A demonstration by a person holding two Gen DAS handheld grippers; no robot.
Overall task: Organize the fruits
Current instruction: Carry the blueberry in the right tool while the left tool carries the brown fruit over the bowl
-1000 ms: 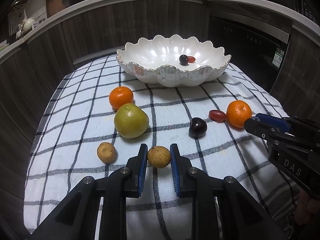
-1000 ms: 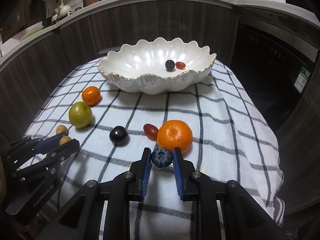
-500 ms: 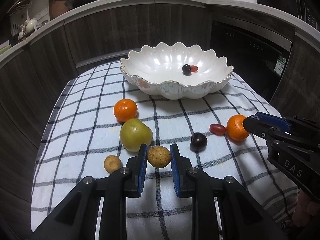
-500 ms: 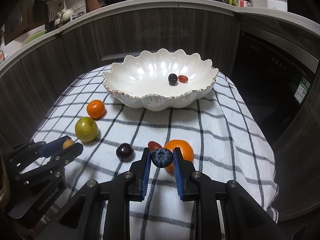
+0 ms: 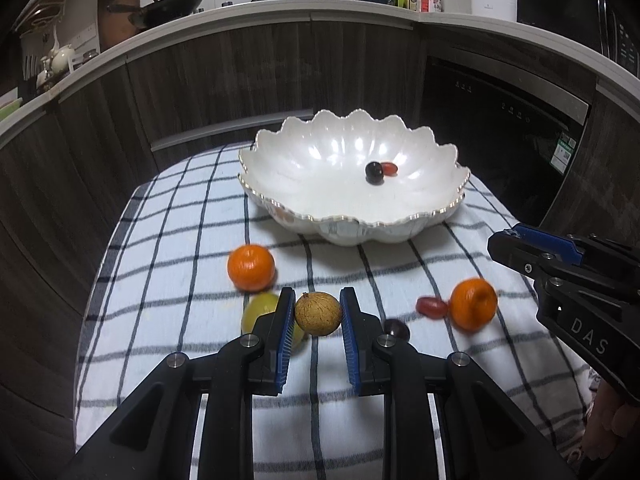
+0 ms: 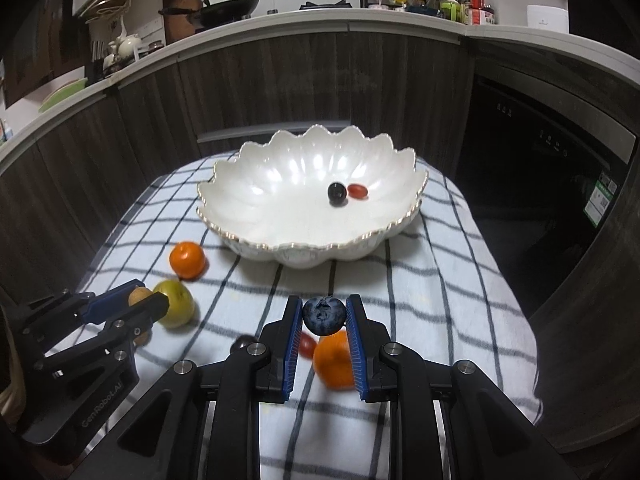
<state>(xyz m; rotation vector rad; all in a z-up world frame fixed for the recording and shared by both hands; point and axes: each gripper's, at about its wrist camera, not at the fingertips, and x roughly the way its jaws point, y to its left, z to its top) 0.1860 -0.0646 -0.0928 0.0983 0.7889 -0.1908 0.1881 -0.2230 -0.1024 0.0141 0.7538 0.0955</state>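
My left gripper is shut on a small brown round fruit, held above the checked cloth. My right gripper is shut on a blueberry, also lifted off the cloth. Ahead stands a white scalloped bowl holding a dark grape and a red grape tomato. On the cloth lie two mandarins, a green fruit, a red grape tomato and a dark plum, partly behind my fingers.
The cloth-covered table drops off at its left, right and near edges. Dark wood cabinets curve behind it, with a black oven at the right. A person's hand shows at the lower right of the left wrist view.
Both grippers have risen off the cloth with their fruits still held. The bowl and loose fruits now sit lower and further away in both views.
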